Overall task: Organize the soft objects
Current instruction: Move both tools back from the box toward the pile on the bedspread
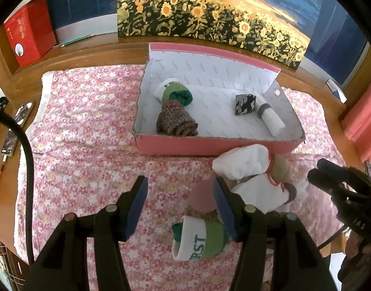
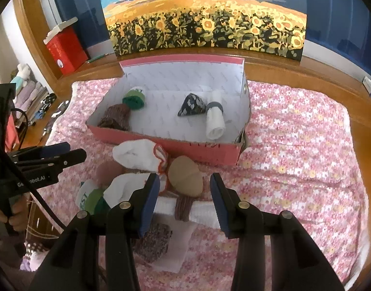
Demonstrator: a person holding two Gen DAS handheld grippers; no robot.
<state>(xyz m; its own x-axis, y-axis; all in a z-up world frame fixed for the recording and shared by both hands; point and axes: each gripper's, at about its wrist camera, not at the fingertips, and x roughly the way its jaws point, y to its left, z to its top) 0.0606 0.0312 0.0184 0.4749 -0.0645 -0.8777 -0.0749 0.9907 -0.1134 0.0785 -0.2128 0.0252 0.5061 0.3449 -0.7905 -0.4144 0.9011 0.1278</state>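
Note:
A pink box (image 1: 209,146) with a white lining sits on the flowered bedspread. It holds a green sock roll (image 1: 179,94), a brown knitted roll (image 1: 175,122), a dark patterned bundle (image 1: 245,104) and a white roll (image 1: 271,118). Loose socks lie in front of it: a white sock (image 2: 138,155), a tan roll (image 2: 185,177), a white roll with a brown band (image 2: 184,208) and a green-and-white roll (image 1: 200,241). My left gripper (image 1: 180,206) is open above the green-and-white roll and a pink roll (image 1: 201,197). My right gripper (image 2: 184,201) is open over the banded roll.
A sunflower painting (image 2: 205,24) leans on the wooden ledge behind the box. A red book (image 1: 30,36) stands at the back left. Phones (image 1: 15,126) lie on the left ledge. A dark knitted piece (image 2: 152,240) lies on white cloth under the right gripper.

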